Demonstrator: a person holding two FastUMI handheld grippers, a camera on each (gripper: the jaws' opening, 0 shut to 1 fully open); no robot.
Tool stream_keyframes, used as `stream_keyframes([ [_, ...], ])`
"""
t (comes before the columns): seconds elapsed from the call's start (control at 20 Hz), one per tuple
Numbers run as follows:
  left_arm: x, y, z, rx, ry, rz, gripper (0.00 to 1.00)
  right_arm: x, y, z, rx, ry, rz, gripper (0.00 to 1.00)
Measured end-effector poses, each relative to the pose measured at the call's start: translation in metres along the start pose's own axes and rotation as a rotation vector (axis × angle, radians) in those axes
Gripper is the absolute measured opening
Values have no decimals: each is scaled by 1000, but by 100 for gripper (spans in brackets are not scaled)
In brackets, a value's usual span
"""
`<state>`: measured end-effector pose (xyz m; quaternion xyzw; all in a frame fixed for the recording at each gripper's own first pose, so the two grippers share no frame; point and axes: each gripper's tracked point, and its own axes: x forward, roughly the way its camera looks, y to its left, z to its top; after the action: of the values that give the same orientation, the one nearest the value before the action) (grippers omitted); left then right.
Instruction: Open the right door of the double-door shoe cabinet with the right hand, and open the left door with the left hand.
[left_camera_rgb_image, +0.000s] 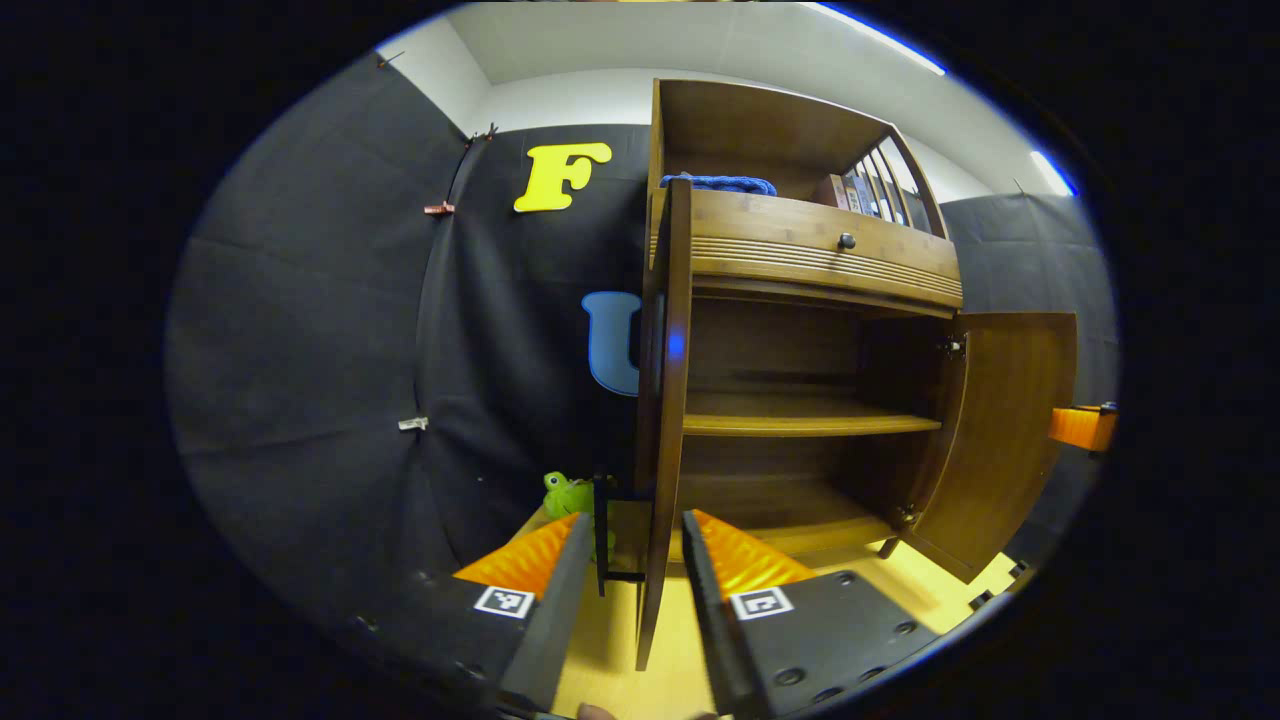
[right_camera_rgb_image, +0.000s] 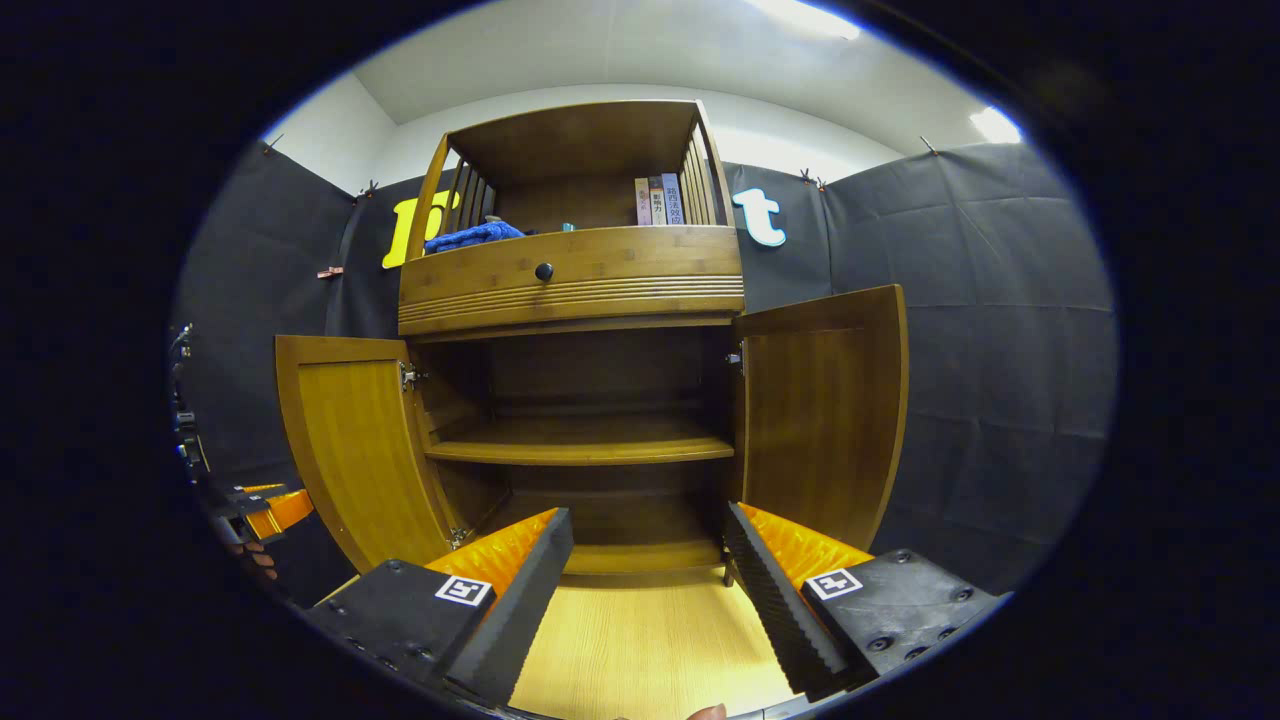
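The wooden shoe cabinet (right_camera_rgb_image: 570, 275) stands with both lower doors swung wide. In the right gripper view the left door (right_camera_rgb_image: 350, 450) and the right door (right_camera_rgb_image: 825, 410) flank the bare inner shelf (right_camera_rgb_image: 580, 450). My right gripper (right_camera_rgb_image: 645, 530) is open in front of the opening, holding nothing. In the left gripper view the left door (left_camera_rgb_image: 662, 400) shows edge-on between the fingers of my open left gripper (left_camera_rgb_image: 635, 520). They straddle it without pressing, and its black handle (left_camera_rgb_image: 603, 535) is on the door's left face. The right door (left_camera_rgb_image: 1010, 440) stands open beyond.
A blue cloth (right_camera_rgb_image: 470, 235) and some books (right_camera_rgb_image: 658, 200) sit on the top shelf above a drawer with a dark knob (right_camera_rgb_image: 543, 271). A green plush toy (left_camera_rgb_image: 565, 492) lies left of the cabinet. The light wood floor (right_camera_rgb_image: 640, 640) runs under both grippers.
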<state>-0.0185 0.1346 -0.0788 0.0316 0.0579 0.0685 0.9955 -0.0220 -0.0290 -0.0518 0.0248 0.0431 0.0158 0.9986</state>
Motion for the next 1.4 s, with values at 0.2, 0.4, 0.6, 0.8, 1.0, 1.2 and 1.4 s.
stream_keyframes([
  [0.2, -12, -19, 14, 9, -53, 21, 80, 3, -7, -2, 8, 9, 14, 96],
  [0.4, -17, -46, 23, 23, -66, 11, 84, 6, -14, -2, 7, 7, 28, 98],
  [0.6, -23, -79, 32, 4, -70, -18, 87, 11, -20, 2, -1, -12, 43, 98],
  [0.8, -28, -107, 44, 4, -76, -44, 88, 16, -23, 1, -17, -19, 54, 92],
  [1.0, -27, -129, 45, 3, -73, -52, 94, 18, -25, 6, -22, -33, 66, 100],
  [1.2, -23, -139, 49, 12, -87, -40, 98, 19, -28, 11, -36, -53, 73, 98],
  [1.4, -23, -141, 49, 5, -92, -29, 98, 19, -27, 8, -29, -44, 89, 98],
])
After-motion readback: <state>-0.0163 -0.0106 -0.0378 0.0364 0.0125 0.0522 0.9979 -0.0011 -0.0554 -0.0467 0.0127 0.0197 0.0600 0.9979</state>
